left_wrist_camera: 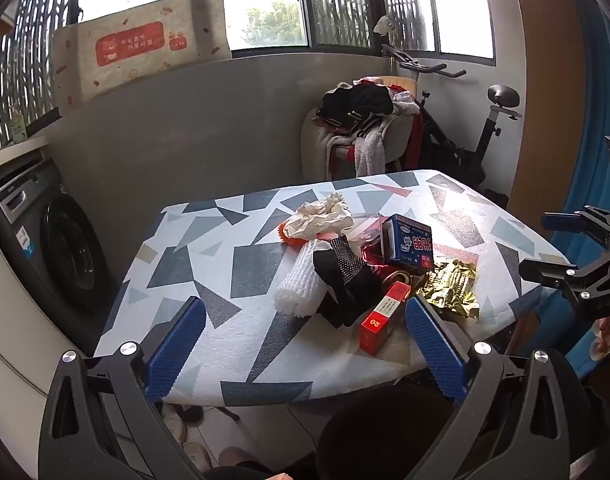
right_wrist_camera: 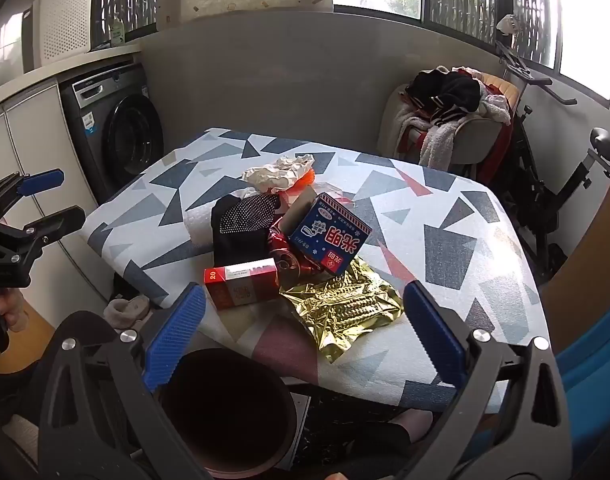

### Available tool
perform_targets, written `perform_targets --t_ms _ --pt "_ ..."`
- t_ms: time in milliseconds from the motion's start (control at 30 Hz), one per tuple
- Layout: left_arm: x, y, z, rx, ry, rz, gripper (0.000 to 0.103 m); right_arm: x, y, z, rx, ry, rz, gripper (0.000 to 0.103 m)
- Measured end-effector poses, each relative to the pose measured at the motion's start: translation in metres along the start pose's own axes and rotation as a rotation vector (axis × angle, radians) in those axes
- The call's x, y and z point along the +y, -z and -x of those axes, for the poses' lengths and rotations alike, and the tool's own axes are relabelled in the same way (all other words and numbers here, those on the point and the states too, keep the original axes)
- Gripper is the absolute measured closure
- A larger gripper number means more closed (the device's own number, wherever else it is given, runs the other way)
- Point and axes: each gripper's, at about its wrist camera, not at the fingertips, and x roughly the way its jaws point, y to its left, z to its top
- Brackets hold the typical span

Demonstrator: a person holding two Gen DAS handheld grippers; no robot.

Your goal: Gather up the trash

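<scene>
A pile of trash lies on the patterned table (left_wrist_camera: 193, 272): a red carton (left_wrist_camera: 381, 322) (right_wrist_camera: 241, 286), a gold foil wrapper (left_wrist_camera: 451, 290) (right_wrist_camera: 345, 312), a blue box (left_wrist_camera: 409, 246) (right_wrist_camera: 329, 234), a crushed red can (right_wrist_camera: 291, 258), a black dotted cloth (left_wrist_camera: 345, 280) (right_wrist_camera: 241, 224), a white foam roll (left_wrist_camera: 301, 284) and crumpled paper (left_wrist_camera: 321, 216) (right_wrist_camera: 279, 172). My left gripper (left_wrist_camera: 305, 344) is open, above the near table edge, short of the carton. My right gripper (right_wrist_camera: 305, 336) is open, above the near edge in front of the foil. A dark bin (right_wrist_camera: 229, 412) (left_wrist_camera: 385, 432) stands below the table edge.
A washing machine (left_wrist_camera: 53, 236) (right_wrist_camera: 117, 128) stands left of the table. A chair heaped with clothes (left_wrist_camera: 365, 128) (right_wrist_camera: 453, 120) and an exercise bike (left_wrist_camera: 465, 136) stand behind it. Slippers (right_wrist_camera: 127, 310) lie on the floor by the bin.
</scene>
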Motion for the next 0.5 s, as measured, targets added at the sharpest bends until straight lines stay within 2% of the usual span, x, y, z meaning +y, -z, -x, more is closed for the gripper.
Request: perform_targets --t_ms 500 --pt "0.0001 0.0001 0.0002 -0.005 0.006 0.009 0.005 -0.0015 0.0005 -0.0007 0.001 -0.001 -0.003 0.006"
